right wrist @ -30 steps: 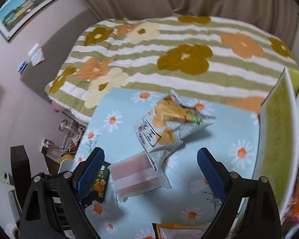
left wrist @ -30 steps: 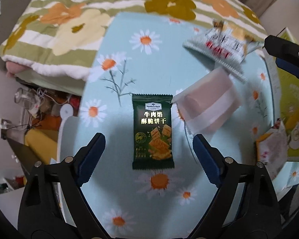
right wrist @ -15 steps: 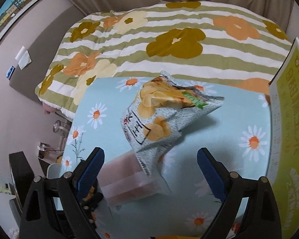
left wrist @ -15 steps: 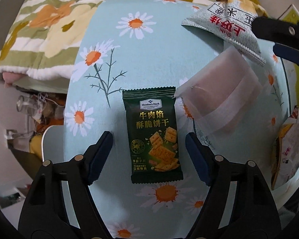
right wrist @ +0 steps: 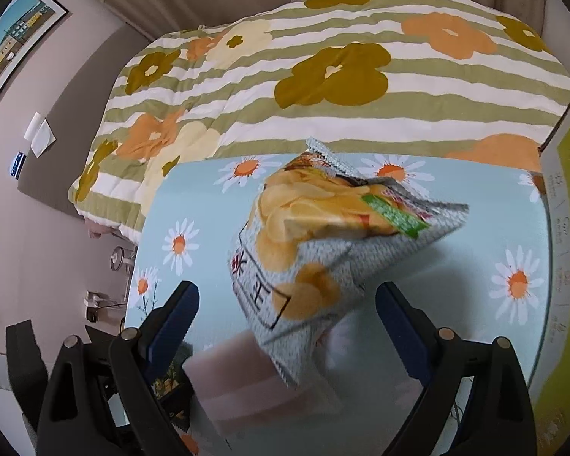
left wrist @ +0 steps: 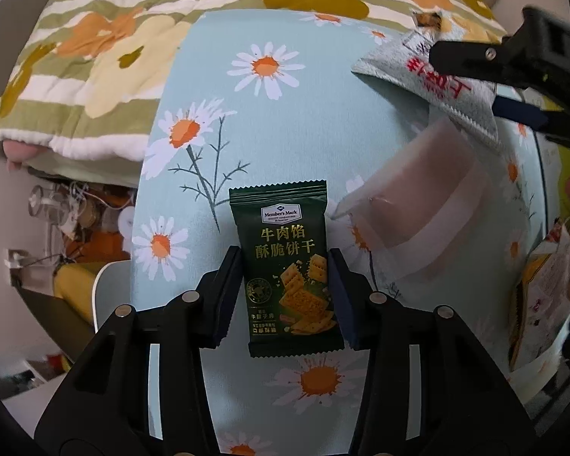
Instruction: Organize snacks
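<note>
A dark green cracker packet (left wrist: 287, 262) lies flat on the daisy-print tabletop (left wrist: 285, 121). My left gripper (left wrist: 285, 285) points down at it, and its blue pads press the packet's two long sides. A grey chip bag (right wrist: 323, 250) leans on a frosted pink pouch (right wrist: 243, 376) in the right wrist view. My right gripper (right wrist: 285, 326) hangs open above them, the bag's lower end between its fingers without touching. In the left wrist view the chip bag (left wrist: 429, 79) and the pouch (left wrist: 418, 220) lie at the right, under the right gripper's black body.
A bed with a striped flower quilt (right wrist: 323, 76) runs along the table's far edge. A yellow-green box (right wrist: 566, 228) stands at the right. Another snack packet (left wrist: 539, 296) lies at the table's right edge. Clutter sits on the floor left of the table (left wrist: 76, 228).
My left gripper's jaws have closed from wide apart onto the green packet's sides. My right gripper has sunk closer to the chip bag, which now fills more of its view.
</note>
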Action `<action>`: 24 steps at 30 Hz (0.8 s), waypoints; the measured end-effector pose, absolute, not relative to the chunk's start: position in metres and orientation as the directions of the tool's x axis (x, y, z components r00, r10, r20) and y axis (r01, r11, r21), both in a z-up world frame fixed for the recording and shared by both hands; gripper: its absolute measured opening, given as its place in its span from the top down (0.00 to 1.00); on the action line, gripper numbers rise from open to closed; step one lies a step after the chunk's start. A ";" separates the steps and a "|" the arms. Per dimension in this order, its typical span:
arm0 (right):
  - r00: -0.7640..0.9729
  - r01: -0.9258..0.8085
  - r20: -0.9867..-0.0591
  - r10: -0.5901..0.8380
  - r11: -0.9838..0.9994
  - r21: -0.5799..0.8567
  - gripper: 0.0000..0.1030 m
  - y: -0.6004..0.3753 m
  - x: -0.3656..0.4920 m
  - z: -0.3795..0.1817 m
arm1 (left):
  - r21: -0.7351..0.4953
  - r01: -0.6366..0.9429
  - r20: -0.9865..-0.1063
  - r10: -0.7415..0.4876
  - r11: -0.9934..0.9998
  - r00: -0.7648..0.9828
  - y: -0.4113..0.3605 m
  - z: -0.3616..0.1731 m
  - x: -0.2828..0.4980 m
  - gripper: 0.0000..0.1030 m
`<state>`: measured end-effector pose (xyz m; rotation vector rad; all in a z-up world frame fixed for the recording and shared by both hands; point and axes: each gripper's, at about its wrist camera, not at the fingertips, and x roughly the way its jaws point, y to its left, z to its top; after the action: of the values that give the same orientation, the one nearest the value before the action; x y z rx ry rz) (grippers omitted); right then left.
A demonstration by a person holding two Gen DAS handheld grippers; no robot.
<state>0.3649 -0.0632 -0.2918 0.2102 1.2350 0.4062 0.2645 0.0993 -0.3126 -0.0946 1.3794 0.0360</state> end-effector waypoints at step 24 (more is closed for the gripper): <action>0.347 -0.286 -0.831 0.435 0.893 0.348 0.50 -0.047 0.375 -0.304 | -0.081 -0.117 -0.977 -0.056 0.990 0.206 0.116 -0.312 0.270 0.60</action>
<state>0.3746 -0.0465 -0.3038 0.1504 1.1237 0.4697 0.2698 0.1161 -0.3120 -0.1487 1.3641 0.0431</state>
